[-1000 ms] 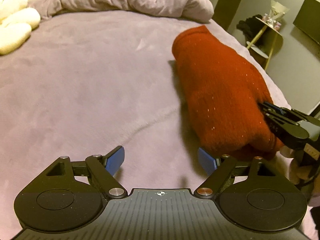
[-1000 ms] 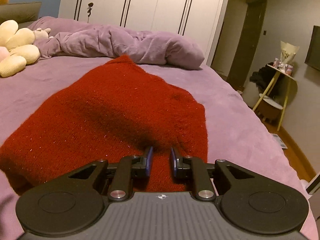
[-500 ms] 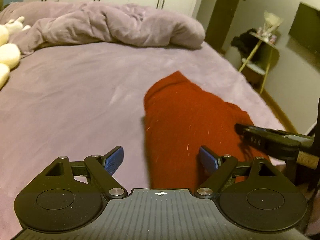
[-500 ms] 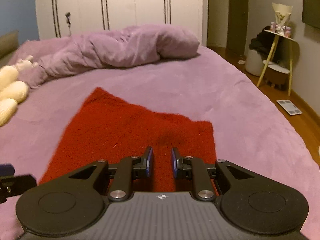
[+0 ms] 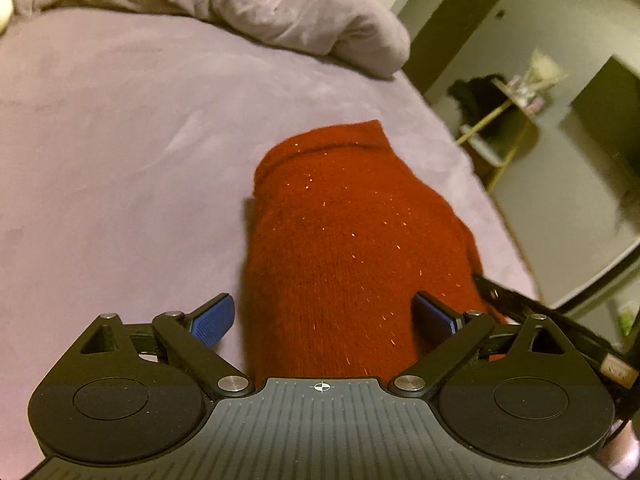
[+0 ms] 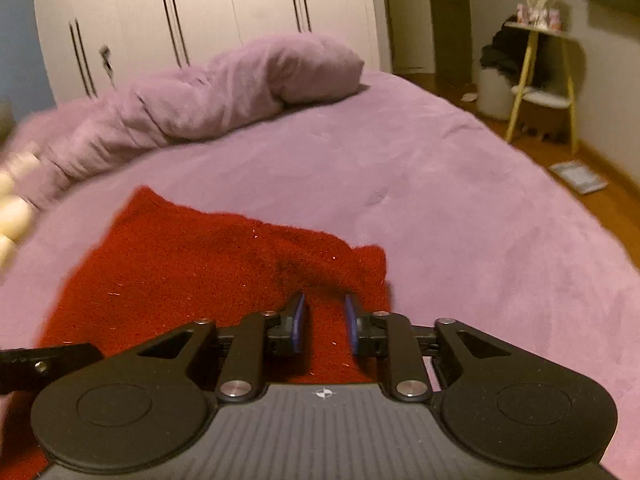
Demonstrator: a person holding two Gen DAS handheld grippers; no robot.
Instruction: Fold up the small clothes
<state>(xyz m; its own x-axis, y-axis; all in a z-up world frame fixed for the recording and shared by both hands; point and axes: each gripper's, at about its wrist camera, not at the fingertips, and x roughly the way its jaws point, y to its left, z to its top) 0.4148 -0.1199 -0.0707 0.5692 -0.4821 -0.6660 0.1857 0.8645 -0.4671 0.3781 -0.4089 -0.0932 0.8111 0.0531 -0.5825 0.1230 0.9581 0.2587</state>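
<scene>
The red knit garment (image 5: 352,248), flecked with glitter, lies folded on the purple bed cover (image 5: 120,152), a raised ridge near its right edge. The right gripper (image 6: 325,322), pinched on it a second ago, is opening, pads now clear of the cloth. The left gripper (image 5: 324,316) is opening wider, straddling the garment without gripping.

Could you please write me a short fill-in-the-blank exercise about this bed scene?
1. The knitted garment lying on the bed is ___ in colour.
2. The bed cover under it is ___.
3. The pads of the left gripper are ___ in colour.
4. The side table by the wall has ___ legs.

Missing words: red; purple; blue; yellow
</scene>
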